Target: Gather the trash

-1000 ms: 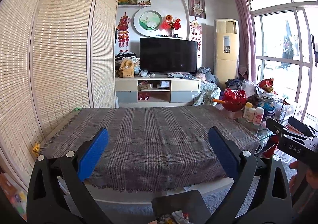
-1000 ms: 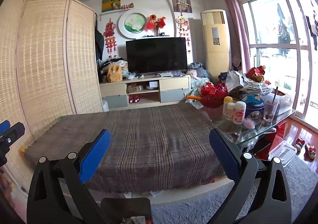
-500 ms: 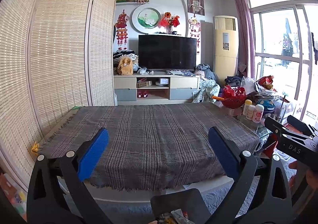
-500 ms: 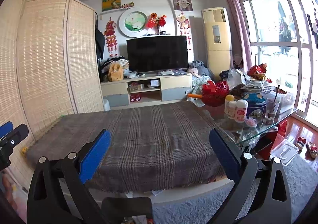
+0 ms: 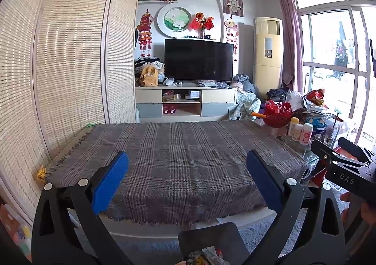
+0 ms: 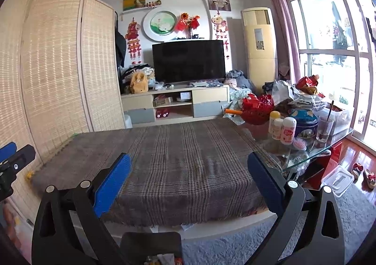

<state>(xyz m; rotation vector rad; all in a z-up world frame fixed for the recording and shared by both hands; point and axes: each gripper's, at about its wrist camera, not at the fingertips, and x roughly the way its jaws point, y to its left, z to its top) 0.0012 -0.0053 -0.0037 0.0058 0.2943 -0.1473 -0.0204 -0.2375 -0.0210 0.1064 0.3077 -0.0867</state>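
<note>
Broad counter (image 5: 145, 233) under a woven plaid cloth (image 5: 188, 185), grippers low at its near edge.
Cloth flat, fringed along the front. Left gripper (image 5: 186, 154) and right gripper (image 6: 189, 156): blue-padded jaws spread wide apart. Framing barely shifted from a second ago. Under the left gripper, dark tray (image 5: 209, 234) with crumpled trash scraps (image 5: 202, 258); long axis unclear.

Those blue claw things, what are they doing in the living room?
A person holds one claw in each hand. The left claw and the right claw are both open and hold nothing. They hover at the near edge of a table covered by a plaid cloth. No trash has been picked up yet.
</note>
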